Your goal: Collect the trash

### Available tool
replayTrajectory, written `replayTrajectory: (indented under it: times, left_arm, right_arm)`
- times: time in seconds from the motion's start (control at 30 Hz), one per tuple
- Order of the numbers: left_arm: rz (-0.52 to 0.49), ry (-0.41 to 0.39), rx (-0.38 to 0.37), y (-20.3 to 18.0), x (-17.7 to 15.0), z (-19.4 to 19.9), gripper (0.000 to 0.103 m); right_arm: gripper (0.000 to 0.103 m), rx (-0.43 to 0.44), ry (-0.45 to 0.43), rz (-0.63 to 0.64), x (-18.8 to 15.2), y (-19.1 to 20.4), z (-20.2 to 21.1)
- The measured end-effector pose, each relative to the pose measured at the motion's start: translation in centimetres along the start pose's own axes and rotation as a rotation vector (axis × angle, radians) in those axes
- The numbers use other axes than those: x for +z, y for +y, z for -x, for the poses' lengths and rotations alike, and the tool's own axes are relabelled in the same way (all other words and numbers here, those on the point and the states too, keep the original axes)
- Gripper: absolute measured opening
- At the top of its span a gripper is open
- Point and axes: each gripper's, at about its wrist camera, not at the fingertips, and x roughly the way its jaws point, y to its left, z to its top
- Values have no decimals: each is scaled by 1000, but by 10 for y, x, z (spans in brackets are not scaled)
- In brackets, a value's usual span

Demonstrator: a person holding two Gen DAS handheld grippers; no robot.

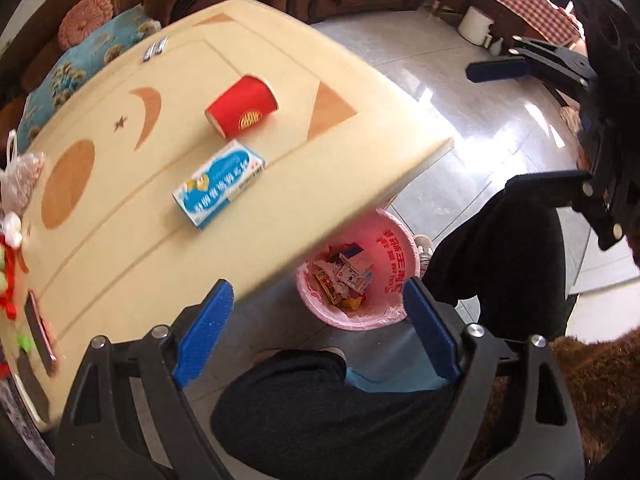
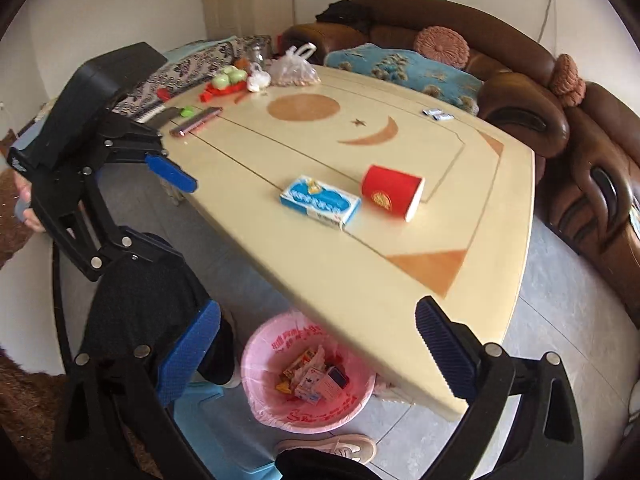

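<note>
A red paper cup point(image 1: 242, 106) lies on its side on the cream table point(image 1: 120, 240), with a blue and white carton point(image 1: 219, 183) lying flat next to it. Both show in the right wrist view, the cup point(image 2: 392, 191) and the carton point(image 2: 319, 200). A pink-lined trash bin point(image 1: 356, 276) holding several wrappers and boxes stands on the floor under the table's near edge; it also shows in the right wrist view point(image 2: 308, 376). My left gripper point(image 1: 318, 328) is open and empty above the bin. My right gripper point(image 2: 320, 352) is open and empty over the bin and table edge.
A brown sofa point(image 2: 520, 92) with blue and pink cushions runs behind the table. At the table's far end lie a phone point(image 2: 196, 121), a plastic bag point(image 2: 294, 68), green fruit point(image 2: 230, 77) and small packets point(image 2: 438, 114). The person's dark-trousered legs point(image 1: 500, 248) and a blue stool point(image 2: 216, 432) are near the bin.
</note>
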Motion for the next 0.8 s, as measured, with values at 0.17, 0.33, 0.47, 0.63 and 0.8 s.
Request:
replayTrajectory:
  times: [0.17,0.33,0.47,0.63,0.8]
  left_arm:
    - [-161,2,-1,8,33,38,86]
    - [-319,41,4,7,50,39,87]
    - [-411,113,6,11,62,15,87]
    - [-411,183,-37,30,78,-22,87]
    - [-388,239,-68,55,87,-54,87]
  right_arm:
    - [96,74,-1,72,57,-23,20]
    - [96,99,9,142,97,-41,21]
    - [96,108,46,188,123,-58,2]
    - [96,121,113,225,140,-78,-38]
    - [96,133,184,251,147,-92,-78]
